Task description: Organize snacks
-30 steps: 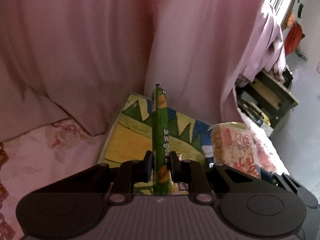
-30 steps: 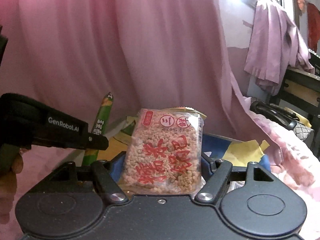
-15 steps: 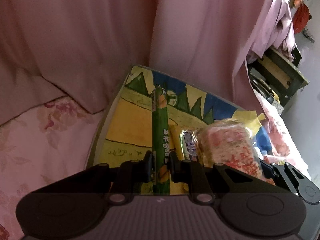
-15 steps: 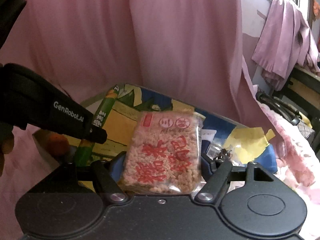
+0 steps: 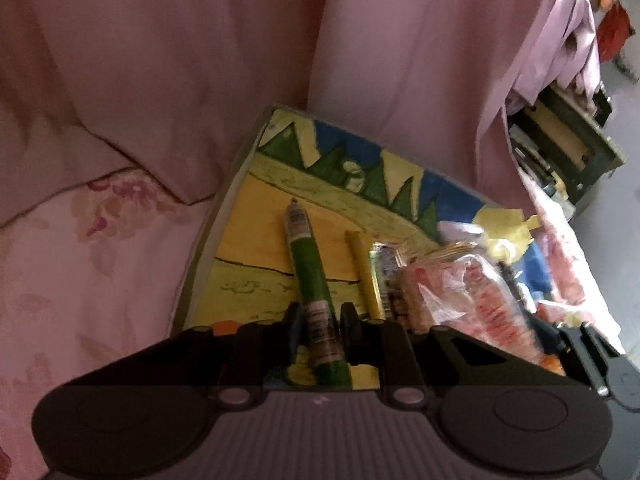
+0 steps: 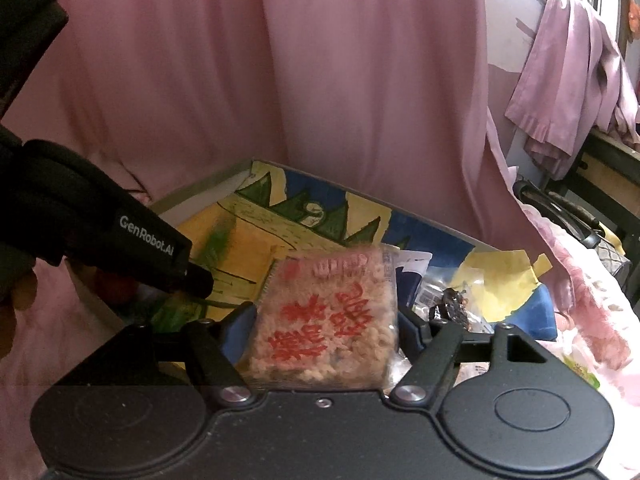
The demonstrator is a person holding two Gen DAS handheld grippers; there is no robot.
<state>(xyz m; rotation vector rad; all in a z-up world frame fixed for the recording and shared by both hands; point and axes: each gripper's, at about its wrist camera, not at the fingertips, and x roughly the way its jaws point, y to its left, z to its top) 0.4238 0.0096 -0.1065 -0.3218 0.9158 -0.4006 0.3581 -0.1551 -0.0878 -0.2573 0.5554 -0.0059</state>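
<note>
Low over the left half of a grey-rimmed shallow tray with a painted yellow, green and blue floor: a long green plastic-wrapped snack stick, tip down towards the yellow paint and tail between the jaws of the left gripper. Clenched narrowly on that stick, though lightly by the look of it, since the stick sits a little askew to the fingers. Probably angled down so as to lay it flat and parallel with 1 thin yellow stick just to its right, long items kept side by side. Next to that, a small foil-wrapped bar, touching or nearly so. Further right, held above the tray's middle by the right gripper: a square clear packet of puffed-rice cake with red lettering, grasped by its 2 side edges with the jaws spread wide, face up, likely so as to go down flat without crushing. Top edge blurred, so exact tilt unclear. Beyond it, loose dark and clear wrappers crowding the blue end beside a crumpled yellow paper. Around everything, a pink hanging curtain and a pale floral bedsheet under the tray, a soft base, so gentle set-downs advisable.
</note>
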